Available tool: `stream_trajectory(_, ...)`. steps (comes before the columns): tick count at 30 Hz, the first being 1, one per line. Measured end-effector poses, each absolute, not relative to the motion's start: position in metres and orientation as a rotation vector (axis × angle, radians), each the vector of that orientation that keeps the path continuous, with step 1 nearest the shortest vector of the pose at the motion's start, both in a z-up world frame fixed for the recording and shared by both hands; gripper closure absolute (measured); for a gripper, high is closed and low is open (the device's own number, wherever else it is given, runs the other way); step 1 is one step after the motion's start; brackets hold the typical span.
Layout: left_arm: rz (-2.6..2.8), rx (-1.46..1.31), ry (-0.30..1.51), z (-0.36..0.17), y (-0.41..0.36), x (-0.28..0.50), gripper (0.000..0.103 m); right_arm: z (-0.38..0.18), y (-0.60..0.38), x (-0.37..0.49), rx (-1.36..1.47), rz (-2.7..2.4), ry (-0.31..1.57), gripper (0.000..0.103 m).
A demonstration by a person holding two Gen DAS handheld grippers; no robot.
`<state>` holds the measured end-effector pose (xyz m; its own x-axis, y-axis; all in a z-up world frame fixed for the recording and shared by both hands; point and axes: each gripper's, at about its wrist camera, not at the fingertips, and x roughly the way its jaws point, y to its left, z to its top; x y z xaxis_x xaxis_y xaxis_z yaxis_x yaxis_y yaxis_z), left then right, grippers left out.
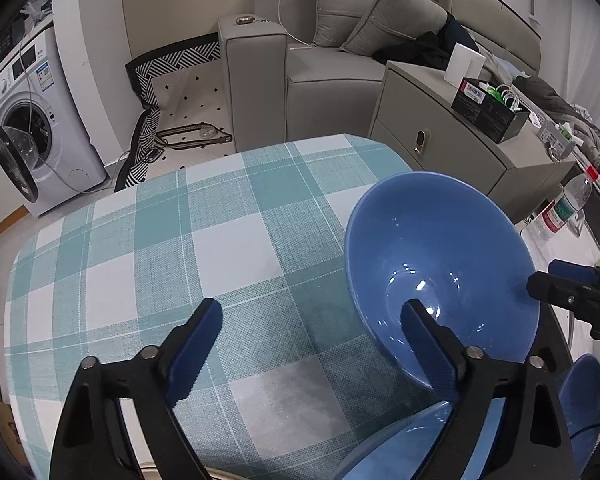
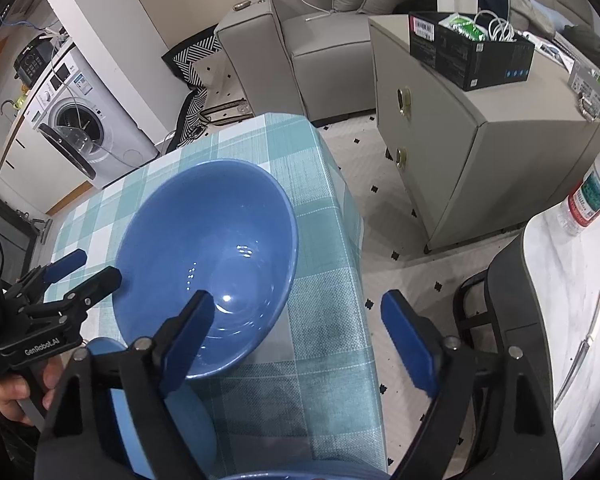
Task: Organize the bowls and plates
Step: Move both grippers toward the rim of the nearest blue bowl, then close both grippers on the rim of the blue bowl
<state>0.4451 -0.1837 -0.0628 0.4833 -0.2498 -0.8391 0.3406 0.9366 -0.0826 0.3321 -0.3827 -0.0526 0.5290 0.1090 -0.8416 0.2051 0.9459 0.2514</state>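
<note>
A large blue bowl (image 1: pixel 440 268) sits on the teal checked tablecloth (image 1: pixel 180 240), near its right edge; it also shows in the right wrist view (image 2: pixel 208 260). My left gripper (image 1: pixel 312 320) is open, its right finger in front of the bowl's near rim. My right gripper (image 2: pixel 296 316) is open, its left finger over the bowl's inside, its right finger past the table edge. Each gripper shows in the other's view: the right one (image 1: pixel 572 292), the left one (image 2: pixel 60 276). More blue dishes (image 1: pixel 420 440) lie at the near edge under the grippers; they also show in the right wrist view (image 2: pixel 188 420).
A grey cabinet (image 2: pixel 460 128) with a black box (image 2: pixel 472 52) stands right of the table. A white marble table (image 2: pixel 572 320) with a water bottle (image 2: pixel 592 192) is at far right. A washing machine (image 1: pixel 32 128) with open door stands at left, a grey sofa (image 1: pixel 320 64) behind.
</note>
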Motion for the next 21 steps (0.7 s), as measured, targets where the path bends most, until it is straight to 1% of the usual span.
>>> stream_trajectory(1,-0.366,0.101,1.007,-0.063,-0.185,0.445,0.019,-0.054,-0.383,0.333,0.342,-0.06,1.02,0.019)
stream_trajectory(2,-0.374,0.101,1.011,-0.065,-0.186,0.445,0.021,-0.056,-0.383,0.334,0.345,-0.057,1.023,0.024)
stream_trajectory(3,-0.389,0.098,1.019,-0.066,-0.187,0.445,0.025,-0.058,-0.383,0.336,0.347,-0.053,1.029,0.029)
stream_trajectory(4,-0.398,0.095,1.023,-0.067,-0.188,0.445,0.029,-0.062,-0.383,0.338,0.351,-0.047,1.042,0.04)
stream_trajectory(5,-0.405,0.093,1.029,-0.068,-0.189,0.445,0.031,-0.064,-0.383,0.339,0.358,-0.037,1.054,0.044)
stream_trajectory(7,-0.414,0.102,1.041,-0.07,-0.193,0.445,0.04,-0.069,-0.381,0.341,0.363,-0.029,1.07,0.047)
stream_trajectory(8,-0.417,0.111,1.042,-0.071,-0.194,0.444,0.043,-0.071,-0.38,0.342,0.355,-0.028,1.073,0.051)
stream_trajectory(10,-0.419,0.124,1.046,-0.073,-0.196,0.444,0.05,-0.072,-0.377,0.343,0.341,-0.024,1.074,0.055)
stream_trajectory(11,-0.422,0.124,1.047,-0.073,-0.197,0.444,0.051,-0.072,-0.376,0.343,0.338,-0.025,1.07,0.057)
stream_trajectory(13,-0.429,0.124,1.043,-0.073,-0.198,0.443,0.055,-0.071,-0.375,0.342,0.335,-0.02,1.064,0.059)
stream_trajectory(14,-0.435,0.124,1.04,-0.072,-0.198,0.442,0.058,-0.071,-0.374,0.342,0.334,-0.016,1.065,0.063)
stream_trajectory(16,-0.439,0.131,1.036,-0.072,-0.2,0.441,0.064,-0.071,-0.371,0.342,0.321,-0.009,1.061,0.068)
stream_trajectory(17,-0.443,0.136,1.034,-0.072,-0.202,0.441,0.066,-0.071,-0.371,0.342,0.315,-0.008,1.059,0.072)
stream_trajectory(19,-0.453,0.152,1.03,-0.071,-0.205,0.439,0.074,-0.069,-0.367,0.341,0.305,0.005,1.051,0.078)
stream_trajectory(21,-0.458,0.165,1.022,-0.07,-0.208,0.437,0.079,-0.067,-0.363,0.341,0.281,0.006,1.046,0.081)
